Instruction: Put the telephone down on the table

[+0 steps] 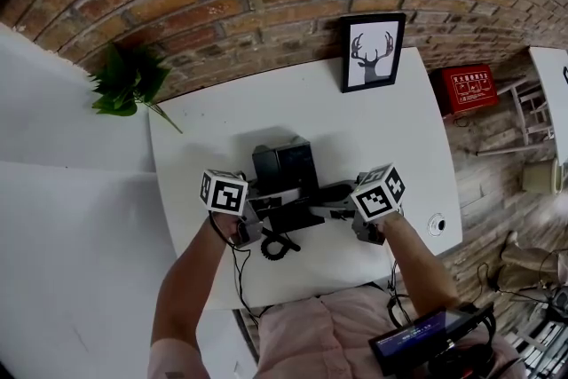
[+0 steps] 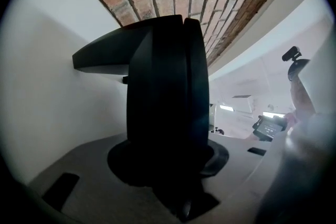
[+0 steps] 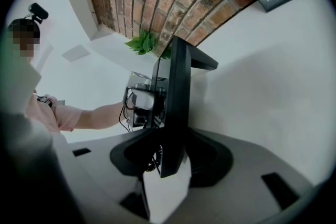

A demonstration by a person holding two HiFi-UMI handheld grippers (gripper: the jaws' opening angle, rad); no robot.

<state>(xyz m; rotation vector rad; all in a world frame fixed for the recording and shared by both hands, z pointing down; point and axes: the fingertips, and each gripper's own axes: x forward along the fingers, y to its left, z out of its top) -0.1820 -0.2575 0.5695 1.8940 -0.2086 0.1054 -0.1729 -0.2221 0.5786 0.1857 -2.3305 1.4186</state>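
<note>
Head view showed the left gripper (image 1: 264,219) and the right gripper (image 1: 330,211) both clamped on the handset (image 1: 297,216), low over the table (image 1: 213,129). The next move, I judged, needed gentle lowering and then release.

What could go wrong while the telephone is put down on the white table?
1. The coiled cord sits close beside the telephone; it might get trapped underneath and leave it rocking on the table.
2. The left gripper and right gripper each clamp one end; opening one first could tip it.
</note>
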